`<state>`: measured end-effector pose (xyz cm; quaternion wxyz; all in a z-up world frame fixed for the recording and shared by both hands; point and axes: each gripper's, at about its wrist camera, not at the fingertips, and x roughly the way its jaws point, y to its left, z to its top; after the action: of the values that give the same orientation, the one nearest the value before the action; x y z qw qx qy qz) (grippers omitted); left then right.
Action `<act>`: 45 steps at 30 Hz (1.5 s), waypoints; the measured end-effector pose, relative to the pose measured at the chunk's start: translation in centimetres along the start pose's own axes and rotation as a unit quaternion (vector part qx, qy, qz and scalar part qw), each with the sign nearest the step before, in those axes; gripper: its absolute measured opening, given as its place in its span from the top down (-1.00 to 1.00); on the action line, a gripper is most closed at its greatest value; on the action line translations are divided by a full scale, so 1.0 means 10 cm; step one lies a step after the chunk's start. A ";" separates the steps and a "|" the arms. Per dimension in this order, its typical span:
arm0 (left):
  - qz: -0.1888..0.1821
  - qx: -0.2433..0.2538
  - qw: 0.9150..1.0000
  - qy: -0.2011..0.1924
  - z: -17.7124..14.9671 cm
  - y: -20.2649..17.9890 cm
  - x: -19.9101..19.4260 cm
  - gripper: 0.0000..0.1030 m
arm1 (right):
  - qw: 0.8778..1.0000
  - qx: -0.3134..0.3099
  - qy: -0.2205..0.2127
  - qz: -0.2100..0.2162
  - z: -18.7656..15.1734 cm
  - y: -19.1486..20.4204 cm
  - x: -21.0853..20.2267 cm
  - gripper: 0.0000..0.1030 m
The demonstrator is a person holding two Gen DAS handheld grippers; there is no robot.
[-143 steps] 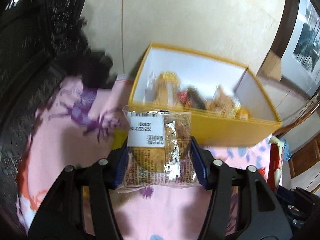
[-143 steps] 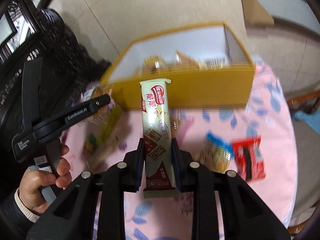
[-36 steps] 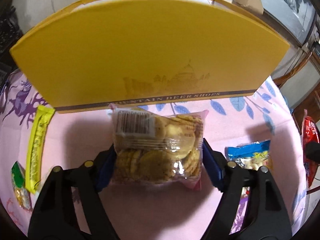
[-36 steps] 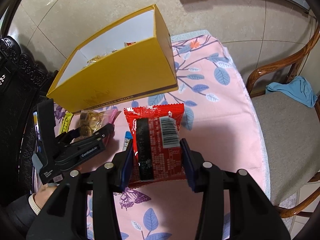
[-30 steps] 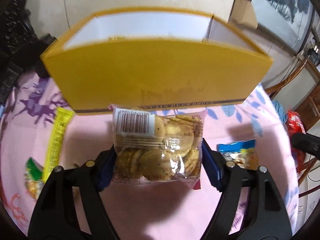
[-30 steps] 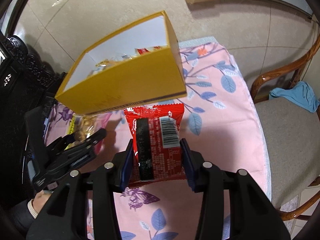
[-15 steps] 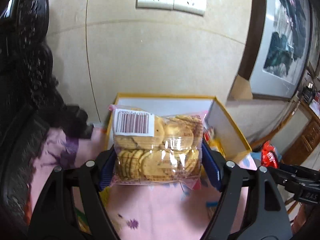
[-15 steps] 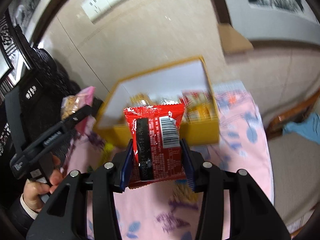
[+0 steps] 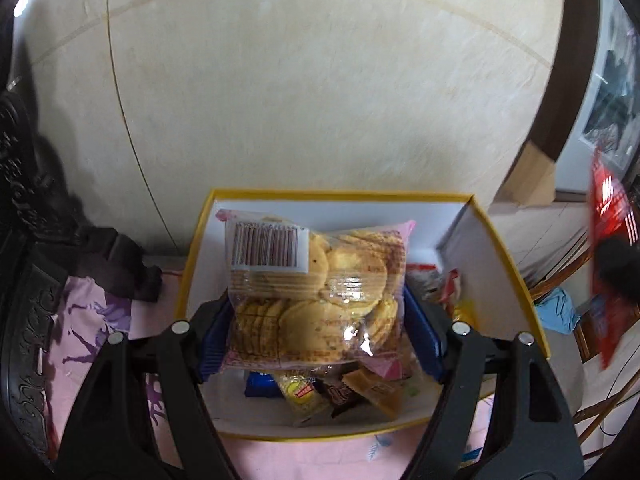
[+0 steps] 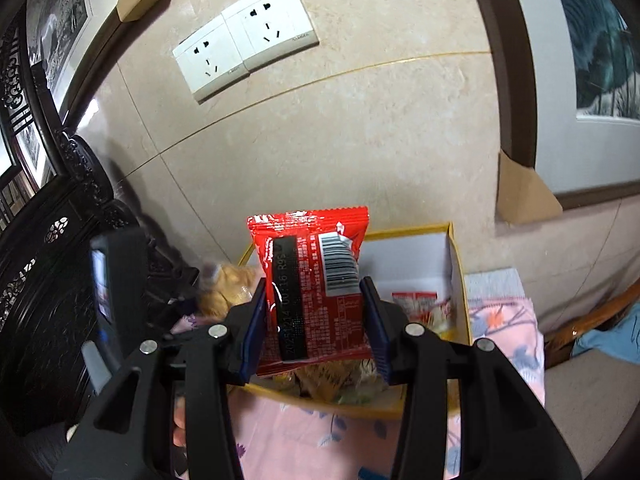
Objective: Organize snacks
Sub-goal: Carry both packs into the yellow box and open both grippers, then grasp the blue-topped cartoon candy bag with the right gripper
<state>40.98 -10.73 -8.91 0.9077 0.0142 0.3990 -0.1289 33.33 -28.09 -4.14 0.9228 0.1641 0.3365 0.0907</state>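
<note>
My left gripper (image 9: 320,332) is shut on a clear bag of round crackers (image 9: 316,288) and holds it above the open yellow box (image 9: 516,276), which holds several snack packs (image 9: 340,392). My right gripper (image 10: 316,324) is shut on a red snack packet (image 10: 312,280) and holds it over the near edge of the same yellow box (image 10: 456,276). The red packet also shows blurred at the right of the left wrist view (image 9: 612,216). The cracker bag shows at the left of the right wrist view (image 10: 228,284).
The box stands on a pink flowered tablecloth (image 10: 320,440) against a beige tiled wall (image 9: 320,100). Dark carved furniture (image 10: 40,280) is on the left. A wooden chair (image 10: 600,340) with a blue cloth stands on the right. Wall sockets (image 10: 244,52) are above.
Both grippers rose from the tablecloth with their packets and moved forward over the open box. The crackers now hang above the box's inside, the red packet over its near edge.
</note>
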 end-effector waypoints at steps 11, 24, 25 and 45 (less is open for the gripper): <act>0.021 -0.014 1.000 0.013 0.01 0.08 -0.02 -0.75 | 1.000 -0.003 0.005 -0.007 0.09 -0.01 0.02 0.13; 0.025 -0.047 0.999 -0.012 -0.24 0.39 -0.59 -0.80 | 0.998 0.006 0.051 -0.031 0.01 -0.09 0.22 -0.24; 0.028 -0.048 0.998 -0.013 -0.29 0.43 -0.64 -0.81 | 0.998 0.000 0.056 -0.034 -0.06 -0.09 0.18 -0.24; 0.100 -0.103 0.989 0.041 -1.59 1.24 -1.17 -0.83 | 0.960 0.090 0.239 -0.111 -2.16 -0.54 0.31 -0.26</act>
<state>24.95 5.88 -12.13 0.8956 -0.0341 0.4435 0.0049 21.95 -27.04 -23.46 0.8013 0.1818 0.5699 -0.0065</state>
